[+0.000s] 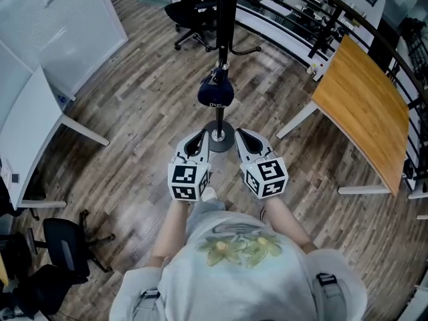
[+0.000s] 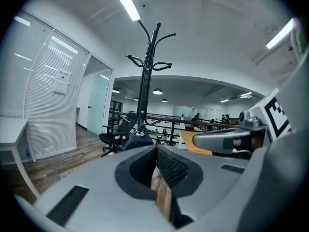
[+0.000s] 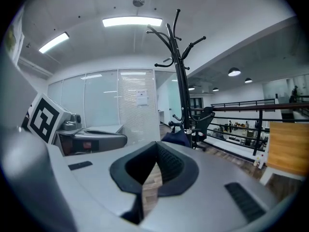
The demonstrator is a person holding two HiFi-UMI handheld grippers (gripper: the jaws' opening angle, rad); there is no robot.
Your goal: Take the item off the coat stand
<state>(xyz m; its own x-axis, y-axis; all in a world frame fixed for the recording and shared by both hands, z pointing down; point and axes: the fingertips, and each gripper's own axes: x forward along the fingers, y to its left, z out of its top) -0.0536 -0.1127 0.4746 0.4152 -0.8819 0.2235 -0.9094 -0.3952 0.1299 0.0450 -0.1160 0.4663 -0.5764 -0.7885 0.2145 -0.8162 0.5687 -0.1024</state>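
A black coat stand (image 1: 225,19) rises from a round base (image 1: 219,139) on the wooden floor straight ahead of me. A dark blue cap-like item (image 1: 215,93) hangs low on its pole. My left gripper (image 1: 198,141) and right gripper (image 1: 242,139) are held side by side just short of the base, one on each side of the pole, both shut and empty. In the left gripper view the stand (image 2: 145,81) and the blue item (image 2: 137,141) lie beyond the closed left gripper (image 2: 157,149). The right gripper view shows the stand (image 3: 181,81) and item (image 3: 176,138) past the closed right gripper (image 3: 157,146).
A wooden-topped table (image 1: 364,105) stands to the right. A white desk (image 1: 27,132) is at the left, with a black office chair (image 1: 63,246) near it. Another office chair (image 1: 190,12) sits behind the stand, in front of a black railing (image 1: 314,5).
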